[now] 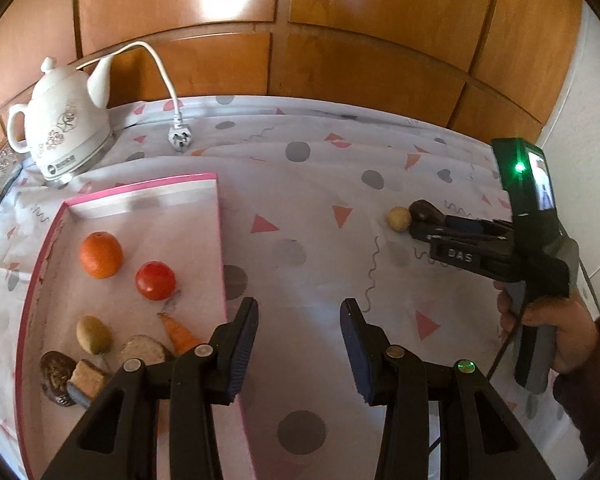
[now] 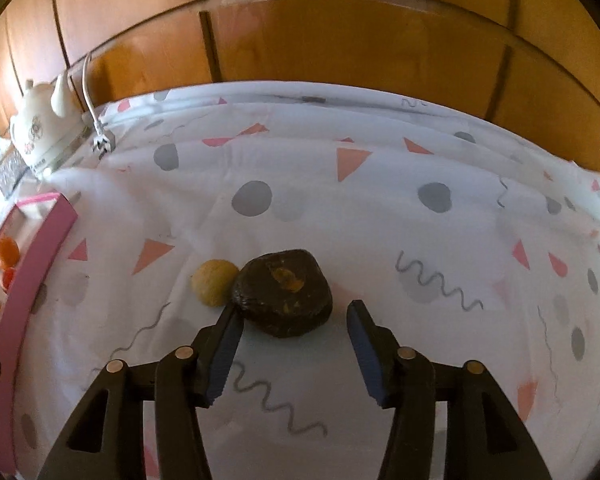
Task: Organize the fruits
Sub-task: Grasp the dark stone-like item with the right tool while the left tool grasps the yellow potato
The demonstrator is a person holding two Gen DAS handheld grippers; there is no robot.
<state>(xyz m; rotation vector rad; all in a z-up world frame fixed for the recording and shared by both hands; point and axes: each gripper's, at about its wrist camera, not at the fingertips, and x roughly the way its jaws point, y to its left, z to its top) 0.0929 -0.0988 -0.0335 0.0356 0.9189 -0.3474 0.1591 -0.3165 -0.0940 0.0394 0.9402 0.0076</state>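
Observation:
A pink-rimmed tray on the left holds an orange, a red tomato, a kiwi, a carrot and several brown pieces. My left gripper hangs open over the tray's right rim, with nothing between its fingers. On the cloth to the right lie a dark brown lumpy fruit and, touching its left side, a small tan round one. My right gripper stands open just in front of the dark fruit; its left fingertip is at the fruit's edge and the right one stands apart from it.
A white kettle stands at the back left, with its cord and plug lying on the patterned tablecloth. Wooden panels close off the back. A person's hand holds the right gripper.

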